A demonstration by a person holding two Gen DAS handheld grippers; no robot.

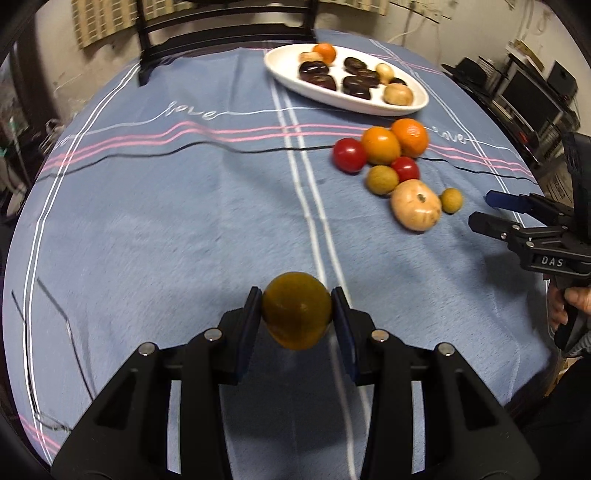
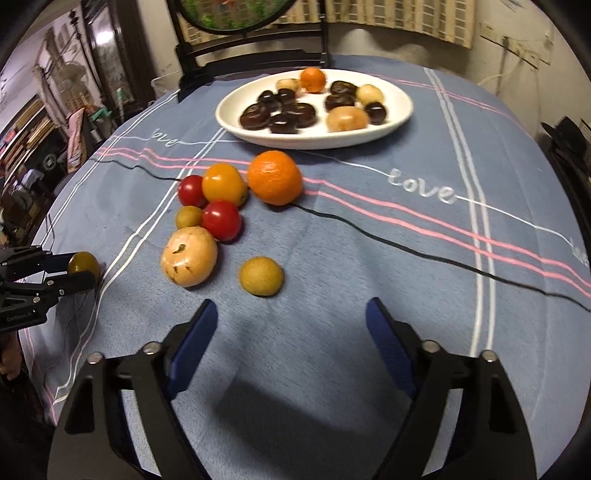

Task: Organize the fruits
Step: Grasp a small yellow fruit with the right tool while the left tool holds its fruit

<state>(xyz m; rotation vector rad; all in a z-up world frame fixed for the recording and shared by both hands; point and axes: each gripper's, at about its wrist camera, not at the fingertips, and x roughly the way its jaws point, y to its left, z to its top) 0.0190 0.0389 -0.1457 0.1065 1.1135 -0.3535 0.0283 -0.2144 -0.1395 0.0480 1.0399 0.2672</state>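
My left gripper (image 1: 297, 310) is shut on a small olive-yellow fruit (image 1: 297, 311), held above the blue tablecloth; the same fruit (image 2: 83, 264) shows at the left edge of the right wrist view. My right gripper (image 2: 291, 317) stands open over bare cloth with nothing between its blue pads. Just beyond it lies a small brown-yellow fruit (image 2: 261, 276). A loose cluster sits further out: a tan fruit (image 2: 189, 256), two red tomatoes (image 2: 221, 219), a yellow-orange fruit (image 2: 224, 184) and an orange (image 2: 274, 177). A white oval plate (image 2: 399, 107) at the back holds dark fruits, pale ones and a small orange.
A dark wooden chair (image 1: 221, 33) stands behind the table's far edge. Cluttered shelves fill the room's sides. A hand (image 1: 569, 306) grips the right gripper's handle at the right edge of the left wrist view.
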